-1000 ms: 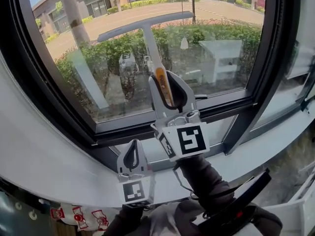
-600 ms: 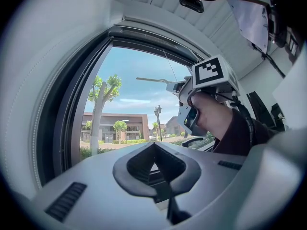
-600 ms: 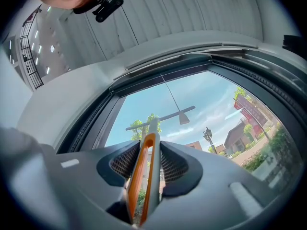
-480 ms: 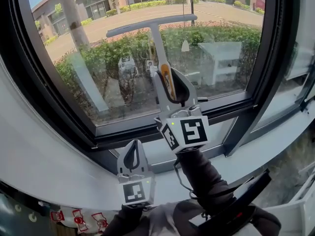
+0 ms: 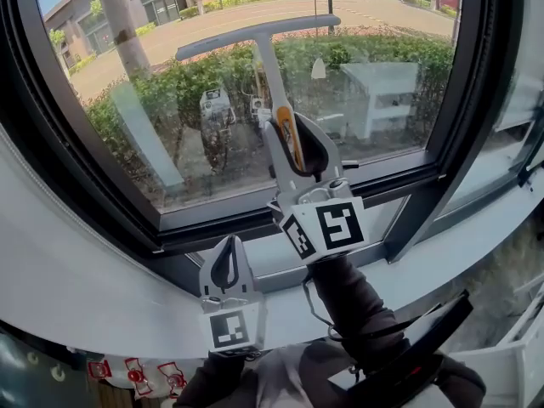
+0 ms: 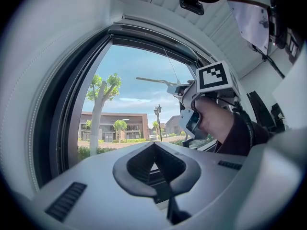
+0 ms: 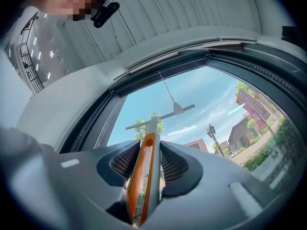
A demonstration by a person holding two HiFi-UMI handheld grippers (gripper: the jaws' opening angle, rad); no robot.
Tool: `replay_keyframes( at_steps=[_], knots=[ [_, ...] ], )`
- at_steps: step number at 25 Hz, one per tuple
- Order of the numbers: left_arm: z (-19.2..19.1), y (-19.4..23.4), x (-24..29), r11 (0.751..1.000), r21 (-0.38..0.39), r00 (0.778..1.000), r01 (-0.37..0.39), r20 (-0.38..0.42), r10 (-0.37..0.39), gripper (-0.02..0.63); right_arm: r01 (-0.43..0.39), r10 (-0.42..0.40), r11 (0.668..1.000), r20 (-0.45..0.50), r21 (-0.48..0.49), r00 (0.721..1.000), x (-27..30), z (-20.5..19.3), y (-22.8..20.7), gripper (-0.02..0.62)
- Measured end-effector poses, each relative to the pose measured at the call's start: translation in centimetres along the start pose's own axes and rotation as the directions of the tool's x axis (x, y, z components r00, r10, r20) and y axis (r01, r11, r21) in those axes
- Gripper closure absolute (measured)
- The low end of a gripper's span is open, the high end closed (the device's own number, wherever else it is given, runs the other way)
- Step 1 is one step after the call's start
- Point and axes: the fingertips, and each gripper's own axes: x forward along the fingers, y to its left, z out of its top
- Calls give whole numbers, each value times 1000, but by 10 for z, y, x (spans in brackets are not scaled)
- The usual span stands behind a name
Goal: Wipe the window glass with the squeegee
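Dark-framed window (image 5: 255,223), white curved sill (image 5: 76,279) below; tree trunk (image 5: 119,15), hedge and road outside the glass (image 5: 170,134). Left gripper (image 5: 227,249) sits low over the sill, jaws together with nothing between them, well apart from the pane. Right gripper (image 5: 293,138) is raised higher, just right of it, jaws clamped on the orange-striped handle of the squeegee (image 5: 265,70). The squeegee's blade (image 5: 255,36) lies across the upper glass, tilted up to the right.

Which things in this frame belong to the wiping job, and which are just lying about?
In use: squeegee, clamped in the right gripper; window glass.
Idle: left gripper, shut and empty; red-patterned items, bottom left.
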Motion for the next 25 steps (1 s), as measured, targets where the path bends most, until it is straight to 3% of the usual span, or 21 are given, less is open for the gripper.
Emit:
replay_keyframes(
  at_steps=[25],
  knots=[
    [-11,-16,-2,998,20,998,57,-36,-56,604,21,-18,998,-69,53,997,-39,-38,0,468]
  ],
)
